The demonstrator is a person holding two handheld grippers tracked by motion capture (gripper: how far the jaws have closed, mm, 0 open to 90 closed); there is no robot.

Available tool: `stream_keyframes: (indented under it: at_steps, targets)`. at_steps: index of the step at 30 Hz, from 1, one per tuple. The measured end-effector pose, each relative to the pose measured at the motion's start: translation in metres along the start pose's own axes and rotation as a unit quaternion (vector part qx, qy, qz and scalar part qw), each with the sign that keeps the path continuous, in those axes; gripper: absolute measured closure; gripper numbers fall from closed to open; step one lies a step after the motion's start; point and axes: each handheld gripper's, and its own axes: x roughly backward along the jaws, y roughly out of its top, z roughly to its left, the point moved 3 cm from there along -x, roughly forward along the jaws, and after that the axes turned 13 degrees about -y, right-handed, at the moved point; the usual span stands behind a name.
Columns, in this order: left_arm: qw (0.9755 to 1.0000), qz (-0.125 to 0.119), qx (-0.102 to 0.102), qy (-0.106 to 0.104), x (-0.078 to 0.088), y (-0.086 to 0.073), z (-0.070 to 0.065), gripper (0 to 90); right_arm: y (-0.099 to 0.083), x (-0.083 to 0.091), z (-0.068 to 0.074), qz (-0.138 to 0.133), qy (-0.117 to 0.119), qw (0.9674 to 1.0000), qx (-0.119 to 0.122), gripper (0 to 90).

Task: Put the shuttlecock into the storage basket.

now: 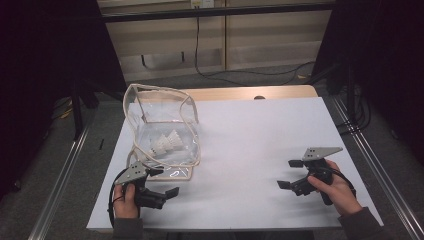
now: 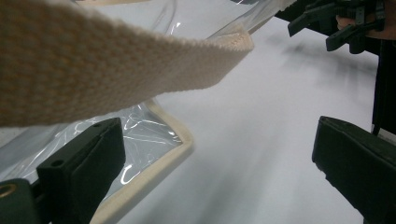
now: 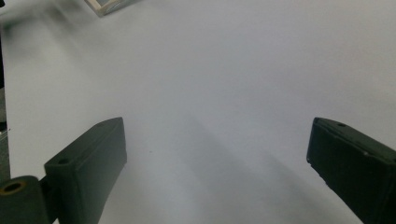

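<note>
A clear bag point(image 1: 162, 127) with cream trim stands on the left part of the white table point(image 1: 250, 135). Its top is open and its cream strap point(image 1: 150, 92) arches above it. Inside, on the bottom of the bag, lie two white shuttlecocks point(image 1: 166, 143), touching each other.

The left gripper point(image 1: 162, 182) is at the near left edge of the table, just beside the front corner of the bag. Its jaws are spread wide and hold nothing. In the left gripper view one jaw is just beside the trimmed corner of the bag point(image 2: 154, 140), perhaps touching it, but the blur does not let me tell. A piece of the strap point(image 2: 116, 65) hangs across the top of this view, close to the camera.

The right gripper point(image 1: 289, 174) is on the right side of the table, well apart from the bag, held in the person's right hand point(image 1: 337, 187). Its jaws are also wide apart and empty, with bare table point(image 3: 224, 93) between them. The left gripper view shows this gripper point(image 2: 327, 25) far off.
</note>
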Motion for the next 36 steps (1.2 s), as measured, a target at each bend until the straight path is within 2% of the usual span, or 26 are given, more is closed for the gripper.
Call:
stream_keyframes:
  at_steps: [18, 36]
  targets:
    - [1.0, 0.002, -0.001, 0.0, 0.0, 0.0, 0.0, 2.8, -0.008, 0.007, -0.005, -0.005, -0.015, 0.9999, 0.002, 4.7]
    - [1.0, 0.002, 0.001, -0.001, -0.001, 0.0, 0.0, 2.8, -0.011, 0.007, -0.004, -0.008, -0.017, 0.9998, 0.005, 4.7]
